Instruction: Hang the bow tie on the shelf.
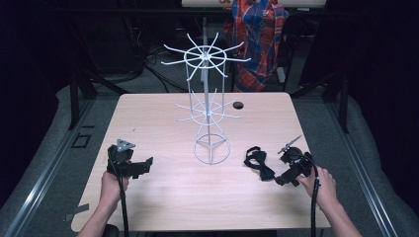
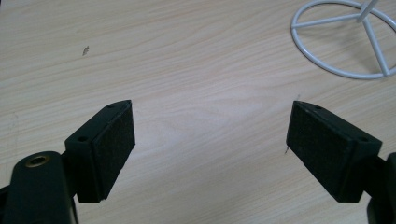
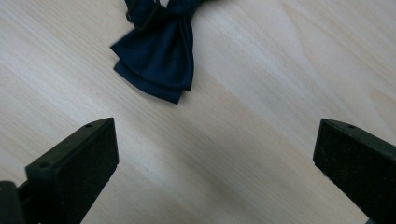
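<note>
The desk (image 1: pixel 163 197), a pale wood top, carries little, and almost all of the work looks still ahead. At its middle stands a white wire rack (image 1: pixel 207 111), upright on a ring base, with two tiers of spokes radiating from its central post. Every spoke that can be made out is bare, so nothing hangs there yet.

Near the right edge, the right hand-held gripper (image 1: pixel 280 180) sits low over the wood, jaws spread wide with nothing between them. Just to its left, close but apart from it, lies the dark bow tie (image 1: pixel 259 163), flat on the desk with its strap looped at the far end. In the right gripper view the bow tie (image 3: pixel 159 65) lies ahead of the open jaws, well clear of both pads, so no grasp has begun.

At the near left, the left hand-held gripper (image 1: pixel 146 165) is also held apart and empty, pointing toward the rack's base ring (image 2: pixel 345 39), which lies off to its far right, well away.

Judging from this, the job is at its start: the bow tie has to be approached, pinched, lifted and, most likely, hooked over one of the spokes. None of those steps is done.
</note>
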`<state>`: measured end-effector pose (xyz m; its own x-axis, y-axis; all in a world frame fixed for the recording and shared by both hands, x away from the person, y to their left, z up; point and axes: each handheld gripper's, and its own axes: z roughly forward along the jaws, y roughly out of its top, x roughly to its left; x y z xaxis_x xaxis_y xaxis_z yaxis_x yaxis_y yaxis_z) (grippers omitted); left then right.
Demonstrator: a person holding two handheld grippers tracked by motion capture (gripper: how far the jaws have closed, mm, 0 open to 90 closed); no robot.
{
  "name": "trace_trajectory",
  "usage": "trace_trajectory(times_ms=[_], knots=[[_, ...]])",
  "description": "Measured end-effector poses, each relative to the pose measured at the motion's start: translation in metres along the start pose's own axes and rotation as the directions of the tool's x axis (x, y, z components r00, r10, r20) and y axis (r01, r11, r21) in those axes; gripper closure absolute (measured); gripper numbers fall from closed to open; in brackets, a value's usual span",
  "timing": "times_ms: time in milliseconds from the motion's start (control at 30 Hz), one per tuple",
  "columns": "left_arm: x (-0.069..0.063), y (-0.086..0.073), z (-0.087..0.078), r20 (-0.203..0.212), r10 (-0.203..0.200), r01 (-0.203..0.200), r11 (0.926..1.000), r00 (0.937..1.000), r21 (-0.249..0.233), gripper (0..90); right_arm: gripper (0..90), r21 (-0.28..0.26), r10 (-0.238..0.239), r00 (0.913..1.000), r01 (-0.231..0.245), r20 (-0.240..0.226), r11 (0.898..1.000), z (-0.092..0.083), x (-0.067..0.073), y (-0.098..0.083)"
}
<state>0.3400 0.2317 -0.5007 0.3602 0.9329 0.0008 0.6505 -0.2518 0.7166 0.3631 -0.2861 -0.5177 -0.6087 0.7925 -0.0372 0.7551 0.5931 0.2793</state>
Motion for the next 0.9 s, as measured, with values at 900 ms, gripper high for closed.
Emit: trace_trajectory(times_ms=[900], knots=[[0.000,-0.001,0.000,-0.004,0.010,-0.010,0.9998,0.9999,0.015,15.8,0.0,-0.051,0.050,0.9966,-0.054,-0.064,0.997,0.020,0.004,0.040]])
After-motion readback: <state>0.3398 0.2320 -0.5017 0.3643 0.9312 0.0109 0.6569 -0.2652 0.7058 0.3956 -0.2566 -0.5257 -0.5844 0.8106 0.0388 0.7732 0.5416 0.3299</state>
